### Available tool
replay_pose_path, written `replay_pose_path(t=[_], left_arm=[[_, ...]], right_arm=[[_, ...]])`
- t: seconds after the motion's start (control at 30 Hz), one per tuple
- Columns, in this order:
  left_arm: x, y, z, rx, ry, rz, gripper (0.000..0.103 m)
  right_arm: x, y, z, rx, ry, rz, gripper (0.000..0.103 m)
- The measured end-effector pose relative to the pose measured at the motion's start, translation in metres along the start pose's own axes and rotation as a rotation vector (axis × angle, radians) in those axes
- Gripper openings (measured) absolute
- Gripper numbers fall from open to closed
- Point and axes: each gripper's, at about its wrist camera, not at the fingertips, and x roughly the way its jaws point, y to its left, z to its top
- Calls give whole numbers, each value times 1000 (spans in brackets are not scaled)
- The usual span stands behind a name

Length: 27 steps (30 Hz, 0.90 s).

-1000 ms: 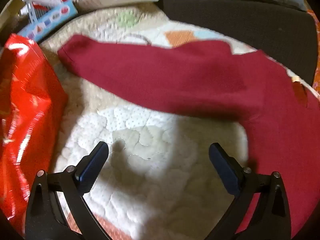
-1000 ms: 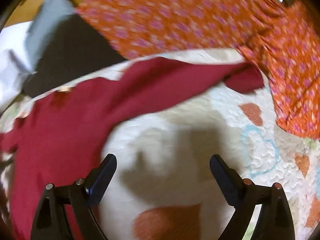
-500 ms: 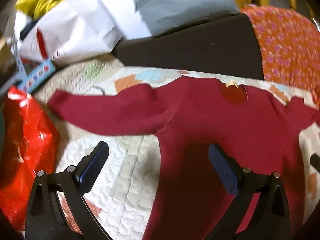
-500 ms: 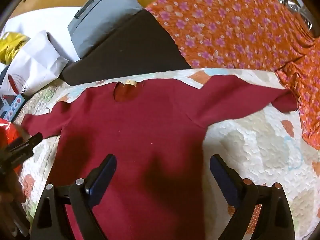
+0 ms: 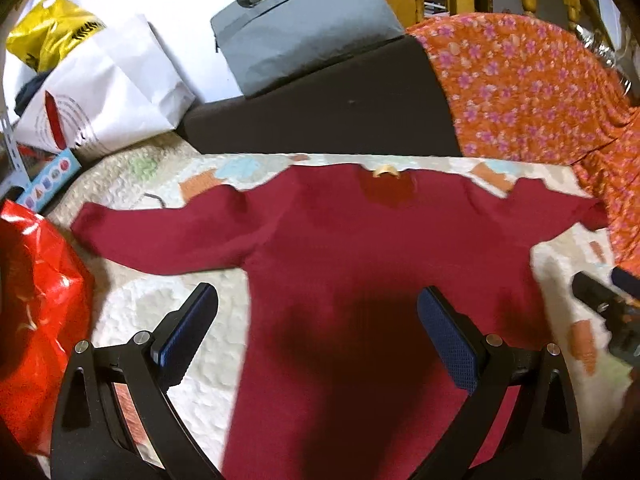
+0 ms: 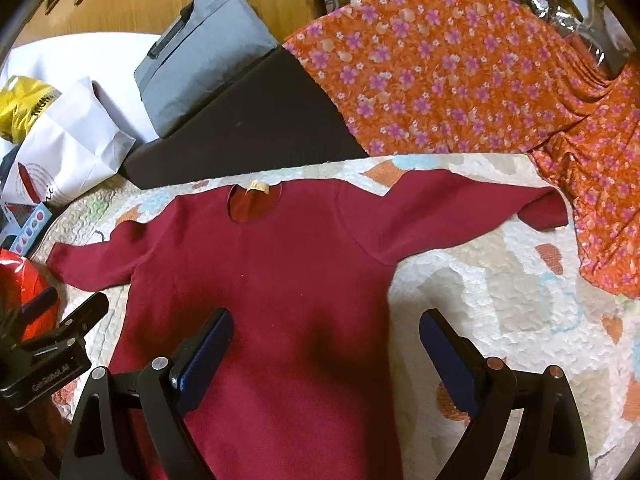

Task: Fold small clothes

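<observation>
Sweater (image 5: 360, 264) flat, quilt (image 5: 192, 292) bordering sleeves

1. The dark red long-sleeved knit garment (image 5: 344, 264) ahead of both claws is matt, soft cloth.
2. The cream quilted mat (image 6: 480, 280) under it is stitched, puckered fabric.
3. Left of the left gripper (image 5: 318, 330), the red bag (image 5: 36, 304) is glossy, crinkled plastic.
4. The claws' blue pads (image 5: 448, 340) look finely textured; their black arms are smooth plastic with metal rivets.
5. Beyond the right gripper (image 6: 324, 348), the orange floral cloth (image 6: 460, 80) is thin, draped fabric.

Both views now farther back from the maroon sweater (image 5: 360, 280); whole spread garment newly in sight
</observation>
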Motion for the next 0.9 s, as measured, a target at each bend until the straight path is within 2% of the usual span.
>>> replay_pose_path(t=[0.17,0.3,0.4,0.5,0.53,0.6,0.67,0.9], left_arm=[[0,-4,8,19,-33,-34,101],[26,8,11,-14,13,-72,101],[43,17,6,-40,27,-66,101],[64,22,11,-92,103,-78,101],[64,22,14,-106,89,-83,101],[62,21,18,-99,53,-68,101],[62,19,22,-79,49,-60,101],[73,19,21,-49,109,-21,101]], right_arm=[[11,4,2,1,-11,-17,94],[33,18,5,2,26,-11,94],[47,30,5,-20,26,-41,94],[59,37,6,-2,38,-36,92],[62,39,7,7,45,-28,92],[67,44,8,4,52,-31,92],[71,48,10,-4,57,-35,92],[81,53,11,-1,85,-35,92]])
